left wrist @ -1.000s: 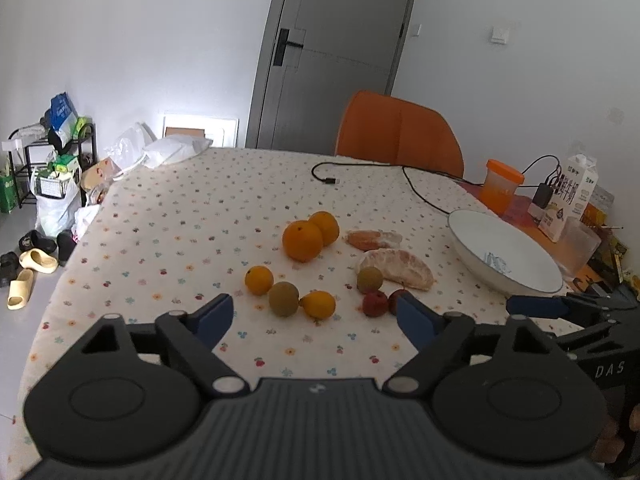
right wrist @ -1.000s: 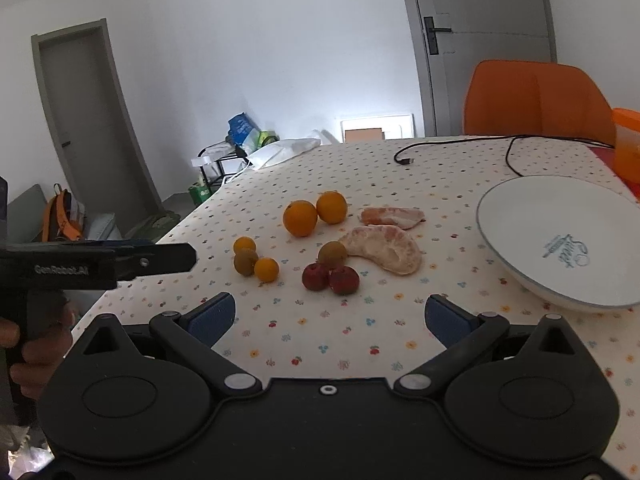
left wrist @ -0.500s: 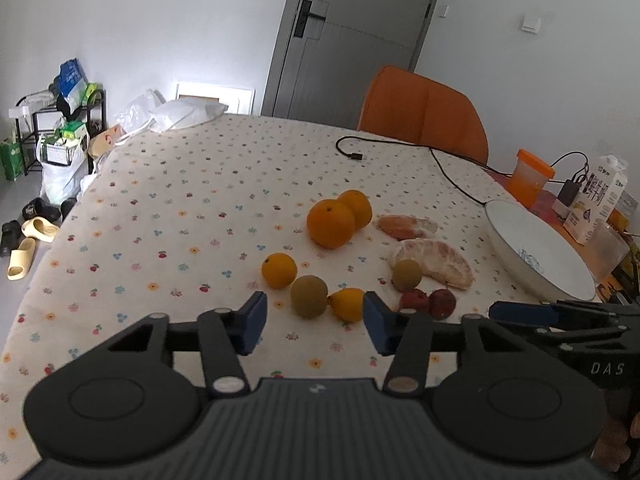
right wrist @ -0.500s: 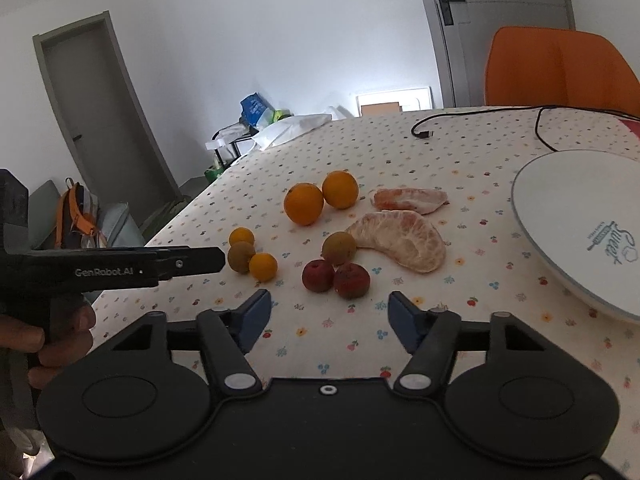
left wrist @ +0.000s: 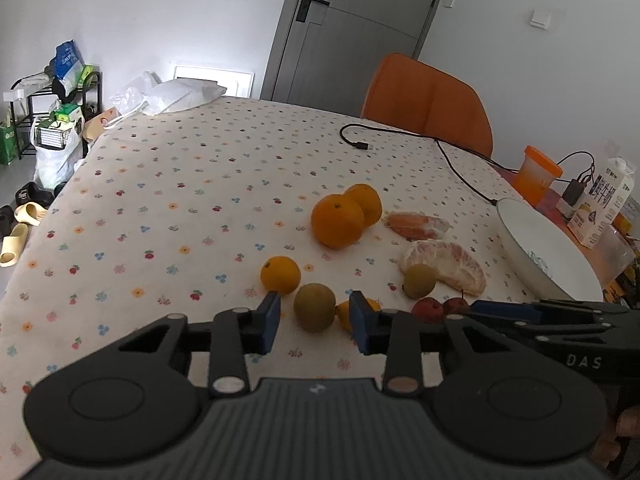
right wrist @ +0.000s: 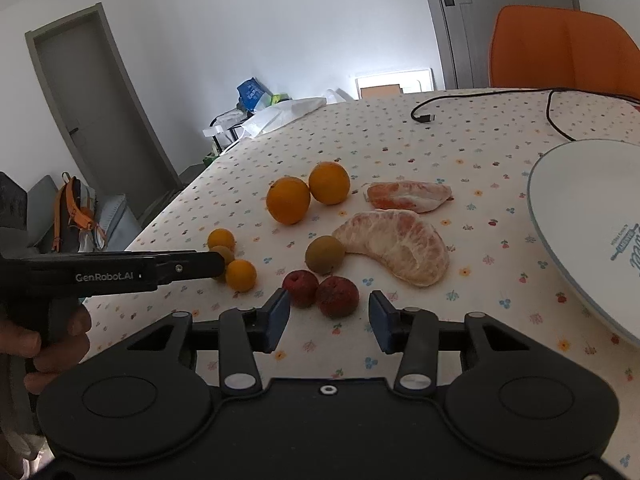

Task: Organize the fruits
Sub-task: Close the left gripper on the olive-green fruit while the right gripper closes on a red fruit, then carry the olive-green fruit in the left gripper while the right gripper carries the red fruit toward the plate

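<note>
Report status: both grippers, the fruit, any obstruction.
Left gripper open, lined up on brown fruit. Right gripper open at two red fruits. Plate empty. Small orange crowds brown fruit.

Small orange (left wrist: 345,313) half hidden behind left tongs (left wrist: 314,322) pad; white plate (right wrist: 568,216) cut off — right edge.

I count two big oranges (right wrist: 288,200) (right wrist: 329,182), three small ones (right wrist: 241,275) (right wrist: 221,239) (left wrist: 357,312), two brownish-green fruits (right wrist: 324,254) (left wrist: 315,306), and two red ones (right wrist: 301,287) (right wrist: 337,296). Plus two peeled citrus pieces (right wrist: 396,244) (right wrist: 408,196) and one plate (right wrist: 576,208) on the right.
</note>
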A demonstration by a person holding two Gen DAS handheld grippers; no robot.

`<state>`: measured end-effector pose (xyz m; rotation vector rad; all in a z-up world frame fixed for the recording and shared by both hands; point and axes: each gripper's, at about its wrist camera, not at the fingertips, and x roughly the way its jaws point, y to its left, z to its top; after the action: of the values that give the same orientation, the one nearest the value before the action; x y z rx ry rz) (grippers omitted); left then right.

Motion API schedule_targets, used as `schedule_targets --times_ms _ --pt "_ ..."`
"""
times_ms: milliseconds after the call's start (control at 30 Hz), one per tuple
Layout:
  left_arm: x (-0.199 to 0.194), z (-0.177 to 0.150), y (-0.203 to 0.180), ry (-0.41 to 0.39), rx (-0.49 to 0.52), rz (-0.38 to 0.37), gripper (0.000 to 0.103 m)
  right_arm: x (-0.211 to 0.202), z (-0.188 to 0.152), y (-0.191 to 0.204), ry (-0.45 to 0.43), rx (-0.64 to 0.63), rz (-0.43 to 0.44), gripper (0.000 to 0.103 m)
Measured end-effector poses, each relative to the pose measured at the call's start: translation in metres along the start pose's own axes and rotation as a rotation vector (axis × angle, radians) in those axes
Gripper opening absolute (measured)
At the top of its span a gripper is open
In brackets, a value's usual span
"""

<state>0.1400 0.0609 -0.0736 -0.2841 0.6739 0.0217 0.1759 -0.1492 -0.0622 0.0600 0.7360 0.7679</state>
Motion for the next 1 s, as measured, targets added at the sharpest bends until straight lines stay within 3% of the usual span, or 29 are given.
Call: schedule_targets --times_ms 167,233,300,667,1000 --pt "0.002 0.003 -0.001 0.001 0.001 -0.002 0.020 0.007 0.003 -0.004 0.003 0.004 0.003 0.042" --pt "0.000 0.004 -0.001 0.001 0.001 -0.002 0.020 0.009 0.003 -0.006 -0.001 0.007 0.014 0.029" --pt "-0.003 0.005 -0.003 -0.011 0.007 -0.003 0.020 0.010 0.003 -0.008 0.002 0.015 0.022 0.024" --pt "-0.013 0.013 -0.030 -0.048 0.061 -0.033 0.020 -0.019 0.003 -0.017 -0.053 0.037 0.029 0.023" --pt "-0.009 0.020 -0.075 -0.073 0.103 -0.092 0.020 -0.054 0.001 -0.038 -0.115 0.063 -0.022 0.023"
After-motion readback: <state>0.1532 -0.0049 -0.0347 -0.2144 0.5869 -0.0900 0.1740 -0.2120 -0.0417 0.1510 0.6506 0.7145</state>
